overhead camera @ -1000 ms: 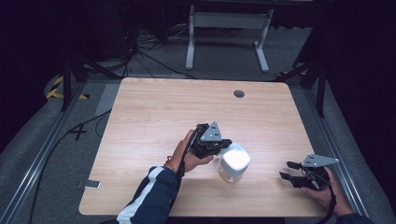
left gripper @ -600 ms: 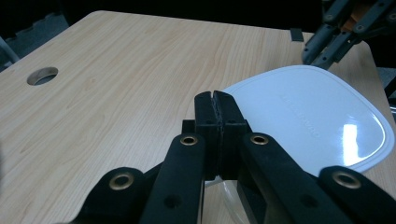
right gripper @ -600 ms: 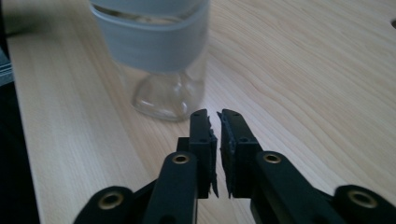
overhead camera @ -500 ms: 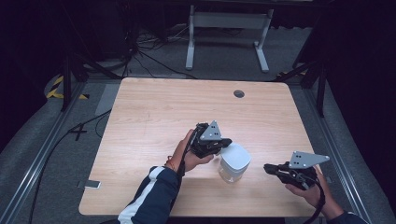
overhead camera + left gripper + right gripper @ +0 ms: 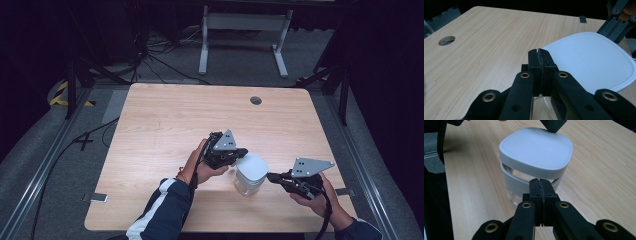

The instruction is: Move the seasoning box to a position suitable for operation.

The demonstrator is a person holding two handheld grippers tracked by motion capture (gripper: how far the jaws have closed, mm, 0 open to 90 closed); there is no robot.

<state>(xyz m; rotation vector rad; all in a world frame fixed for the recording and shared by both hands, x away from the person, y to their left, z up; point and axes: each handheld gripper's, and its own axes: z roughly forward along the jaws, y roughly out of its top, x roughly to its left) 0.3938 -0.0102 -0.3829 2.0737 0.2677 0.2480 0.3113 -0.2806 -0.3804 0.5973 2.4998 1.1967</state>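
Seen from the high view, a clear jar (image 5: 248,181) with a white lid (image 5: 251,167) stands on the table (image 5: 165,120) near its front edge, between the two hands. The left tongs (image 5: 241,153) rest at the lid's far-left edge, closed on nothing; the right tongs (image 5: 272,176) sit just beside the jar's right side, also closed and empty.

Looking along the left tongs (image 5: 539,55), the pads meet flush, tips just over the lid's (image 5: 591,62) rim.

From the right tongs (image 5: 540,185), the pads are likewise pressed together right in front of the jar (image 5: 524,190), whose lid (image 5: 536,147) sits with a visible gap above the white band, so it may be loose.

Risk, as I judge it: a push from closed tips on the rim could tip the jar or slide it toward the table's edge, since neither pair holds it.

Compared with a second ago, the right tongs have closed with nothing between them and come in from the right edge to the jar; the left pair has kept its place.
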